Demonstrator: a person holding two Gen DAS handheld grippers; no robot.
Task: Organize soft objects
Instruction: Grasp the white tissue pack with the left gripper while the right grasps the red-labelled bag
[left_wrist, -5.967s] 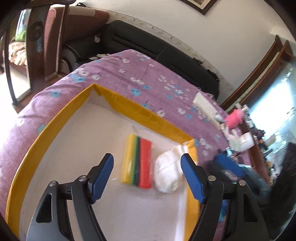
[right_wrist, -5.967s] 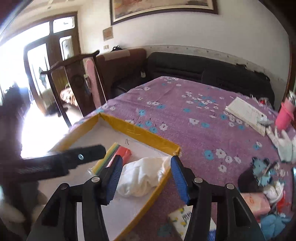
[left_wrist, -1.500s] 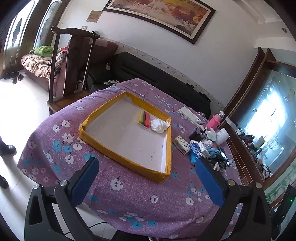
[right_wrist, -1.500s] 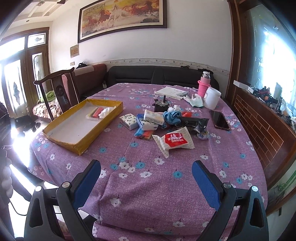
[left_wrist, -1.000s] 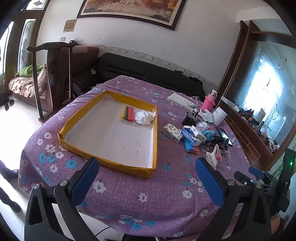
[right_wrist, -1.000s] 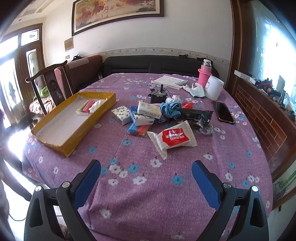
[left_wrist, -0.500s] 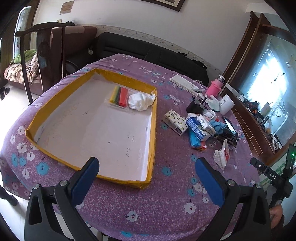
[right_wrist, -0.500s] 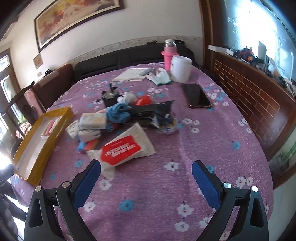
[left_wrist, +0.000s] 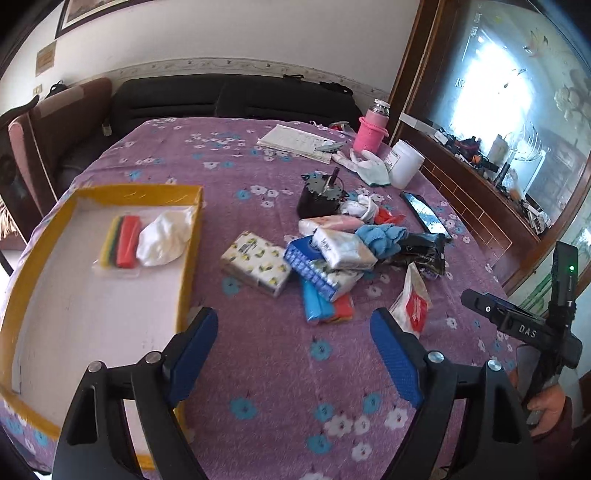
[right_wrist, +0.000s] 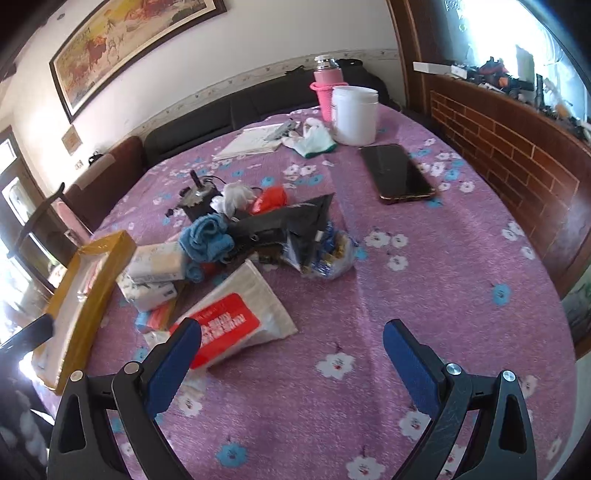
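A round surface (left_wrist: 258, 177) covered in a purple flowered cloth holds a sorting job that looks only just begun. At the left, a shallow yellow tray (left_wrist: 186, 258) has two soft things in its far corner: a clear packet of coloured sponges (left_wrist: 122, 240) and, touching it on the right, a crumpled white cloth (left_wrist: 162, 240). The rest of the tray floor is bare. Most of the work remains in a loose pile at the middle of the surface, right of the tray: a lemon-print tissue pack (left_wrist: 256, 267) nearest the tray, a blue tissue pack (left_wrist: 314, 271) with a white tissue pack (left_wrist: 343, 249) lying on it, a bunched blue cloth (left_wrist: 384, 236), a white wipes pouch with a red label (right_wrist: 231, 325) at the near edge, and a dark foil bag (right_wrist: 291, 221). The packs look plump and squashy, the cloths limp. Farther off lie a phone (right_wrist: 397, 173), a white tub (right_wrist: 354, 114), a pink flask (left_wrist: 371, 127) and a glove (left_wrist: 369, 166). The left tongs (left_wrist: 293, 350) hover above the cloth near the pile; their jaws have just been closing partway, still spread with nothing between them. The right tongs (right_wrist: 291, 360) are spread wide and empty, one tip just beside the red-labelled pouch.
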